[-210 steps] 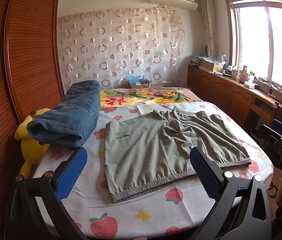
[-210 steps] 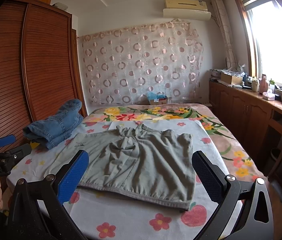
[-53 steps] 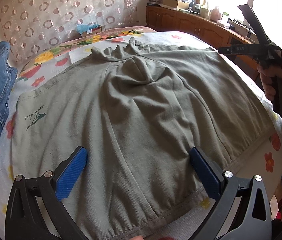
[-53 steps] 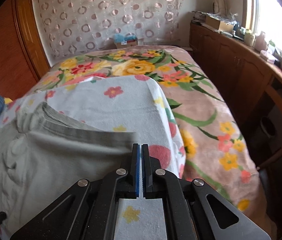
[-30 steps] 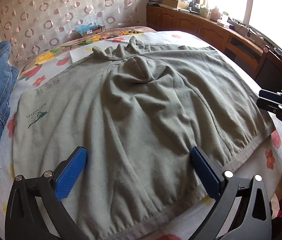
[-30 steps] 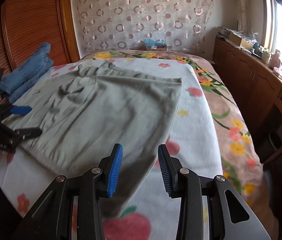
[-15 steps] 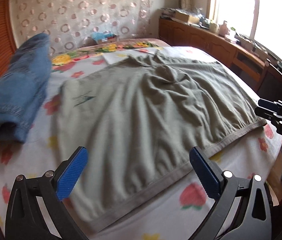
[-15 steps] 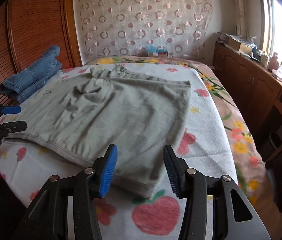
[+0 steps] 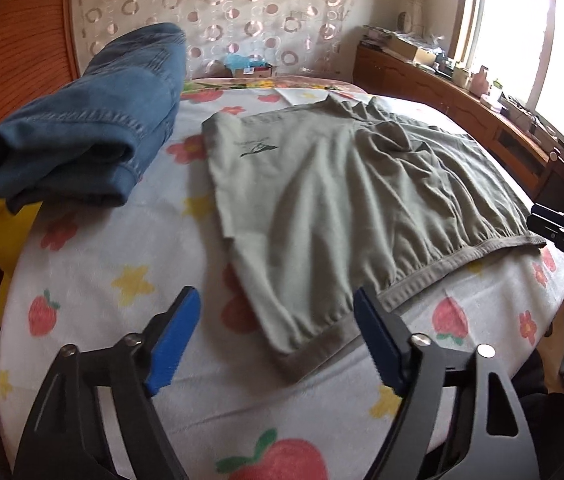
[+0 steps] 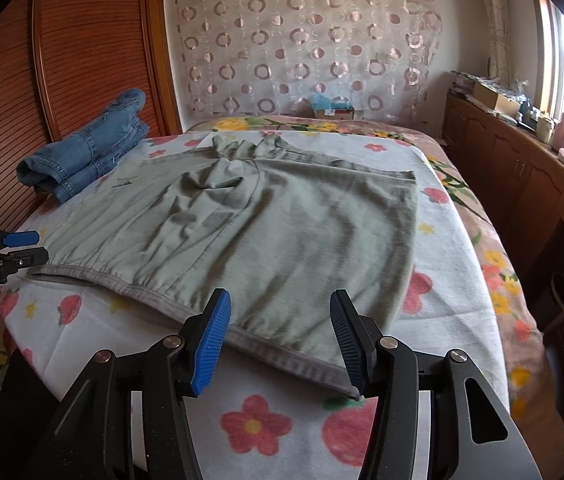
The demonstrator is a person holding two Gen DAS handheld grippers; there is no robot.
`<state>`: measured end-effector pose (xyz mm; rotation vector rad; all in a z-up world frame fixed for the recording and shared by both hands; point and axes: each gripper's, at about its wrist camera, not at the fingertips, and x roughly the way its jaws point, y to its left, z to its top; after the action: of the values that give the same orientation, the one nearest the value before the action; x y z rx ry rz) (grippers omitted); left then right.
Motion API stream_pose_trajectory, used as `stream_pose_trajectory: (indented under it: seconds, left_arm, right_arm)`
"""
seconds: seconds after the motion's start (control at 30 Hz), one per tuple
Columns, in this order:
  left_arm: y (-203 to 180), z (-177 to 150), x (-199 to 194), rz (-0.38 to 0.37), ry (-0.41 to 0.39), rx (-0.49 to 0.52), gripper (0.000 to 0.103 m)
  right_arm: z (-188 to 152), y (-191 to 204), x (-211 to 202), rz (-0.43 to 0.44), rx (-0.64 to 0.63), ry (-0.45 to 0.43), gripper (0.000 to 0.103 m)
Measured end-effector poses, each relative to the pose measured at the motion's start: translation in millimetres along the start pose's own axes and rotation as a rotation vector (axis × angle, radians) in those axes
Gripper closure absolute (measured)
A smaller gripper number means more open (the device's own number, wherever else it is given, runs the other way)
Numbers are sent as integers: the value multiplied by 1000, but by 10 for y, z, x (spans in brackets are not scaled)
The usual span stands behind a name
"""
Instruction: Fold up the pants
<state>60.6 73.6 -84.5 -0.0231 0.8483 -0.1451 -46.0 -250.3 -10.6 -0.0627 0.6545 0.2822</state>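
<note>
Grey-green pants lie spread flat on the bed, waistband toward me. My left gripper hovers over the waistband's left corner; its jaws are closing, with the corner between them but not pressed. My right gripper stands open just above the waistband's right corner, with nothing gripped. In the right wrist view the left gripper shows at the bed's left edge, held by a hand. In the left wrist view the right gripper shows at the far right.
Folded blue jeans rest on the bed's left side over a yellow plush toy. A wooden wardrobe stands on the left and low cabinets on the right. The fruit-print sheet covers the bed.
My left gripper has slid left from the middle of the pants to their left waistband corner, and its jaws have narrowed. My right gripper went from shut to open and drew back a little.
</note>
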Motion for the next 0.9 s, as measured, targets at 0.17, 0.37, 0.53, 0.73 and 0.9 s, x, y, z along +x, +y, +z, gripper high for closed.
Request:
stream_pose_trajectory:
  seconds: [0.17,0.37,0.53,0.73,0.9]
  left_arm:
    - [9,-55,-28,11,0,-17,45]
    - [-18,-104,-17,-12,1,-9,62]
    - [-27,-122,-25,-48,-12,-10,87]
    - [-108,-61,-91,-62,-46,5,97]
    - [-294,115,-149,-101,-73,55,99]
  right_arm:
    - [-3,38,44,7,-8,9,49]
    - [-22,96,96,11,-5,12,49]
    - [-41,86,115,1,8,3,48]
    - [-72,43,148,-11,34,-1,48]
    - [-96,-11,137,-14,59,-11,48]
